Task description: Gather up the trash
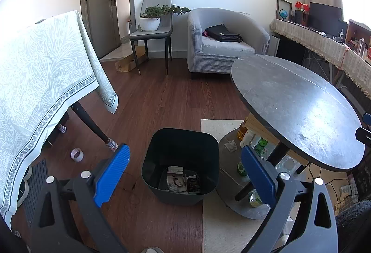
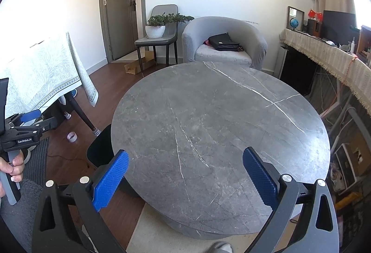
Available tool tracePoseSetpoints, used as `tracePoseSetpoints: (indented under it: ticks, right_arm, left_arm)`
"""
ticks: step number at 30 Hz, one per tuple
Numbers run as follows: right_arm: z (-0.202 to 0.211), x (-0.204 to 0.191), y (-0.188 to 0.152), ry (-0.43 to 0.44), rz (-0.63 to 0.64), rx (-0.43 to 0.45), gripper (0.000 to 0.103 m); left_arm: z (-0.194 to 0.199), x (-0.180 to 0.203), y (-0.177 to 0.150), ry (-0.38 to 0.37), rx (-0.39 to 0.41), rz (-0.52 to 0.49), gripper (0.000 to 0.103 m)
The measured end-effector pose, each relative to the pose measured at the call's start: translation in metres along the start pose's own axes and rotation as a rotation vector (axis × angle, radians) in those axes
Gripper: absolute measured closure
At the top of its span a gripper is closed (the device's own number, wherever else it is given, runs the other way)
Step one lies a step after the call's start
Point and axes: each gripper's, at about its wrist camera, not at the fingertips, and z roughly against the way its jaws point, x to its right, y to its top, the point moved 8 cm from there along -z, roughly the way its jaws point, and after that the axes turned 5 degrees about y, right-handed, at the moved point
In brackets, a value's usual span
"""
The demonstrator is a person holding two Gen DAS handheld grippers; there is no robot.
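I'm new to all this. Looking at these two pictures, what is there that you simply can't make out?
- Left wrist view: the scraps in the black bin are too small and shadowed to identify.
- Left wrist view: the bottles on the lower shelf are partly hidden by the round table and the left claw.
- Right wrist view: the tabletop covers most of the bin.
- Right wrist view: the left claw is cut off by the frame edge; the right claw is empty.

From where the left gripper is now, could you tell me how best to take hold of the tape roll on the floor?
The tape roll stands tilted by the table leg, its hollow core partly showing. Come from above and pinch one wall of the ring, one finger inside, one outside; the left gripper is open.
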Motion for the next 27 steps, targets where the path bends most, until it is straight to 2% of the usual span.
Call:
tracePoseSetpoints:
  ticks: [27]
  right_arm:
    - [-0.0047, -0.0018, -0.002, -0.005, 0.01, -0.008, 0.004]
  left_arm:
    - [-0.0015, 0.0012, 0.0006, 0.001, -0.006, 0.0, 0.005]
